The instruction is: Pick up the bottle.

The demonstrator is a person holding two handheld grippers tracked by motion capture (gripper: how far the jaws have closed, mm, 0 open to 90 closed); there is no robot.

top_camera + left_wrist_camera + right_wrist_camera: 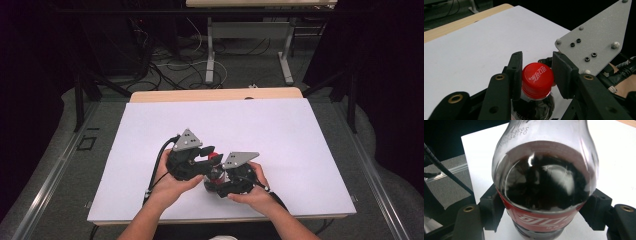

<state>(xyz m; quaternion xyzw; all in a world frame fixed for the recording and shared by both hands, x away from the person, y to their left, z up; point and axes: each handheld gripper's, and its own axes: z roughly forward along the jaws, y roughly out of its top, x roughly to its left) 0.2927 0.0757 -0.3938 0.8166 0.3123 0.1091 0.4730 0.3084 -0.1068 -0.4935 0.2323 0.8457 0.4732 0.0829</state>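
High view: both hands work close together near the front middle of the white table (280, 130). The left gripper (209, 152) and right gripper (220, 186) meet over a small cola bottle (214, 172), red cap just visible between them; the bottle stands, or is held, just above the sheet, near the person's edge. Two grips on one bottle suggests one steadies while the other works the cap. Left gripper view: the jaws straddle the red cap (537, 79). The left pad presses its side; the right pad sits at the cap's edge with little or no gap, so I read this as clamped on the cap, likely ready to twist it. The other gripper's grey plate (599, 40) sits just beyond, showing how tightly the tools crowd. Right gripper view: the jaws close on the bottle (544, 185) at its red label (539, 220), one pad on each side, below the dark-filled shoulder. A low hold on the body would resist turning and keep the bottle from tipping.
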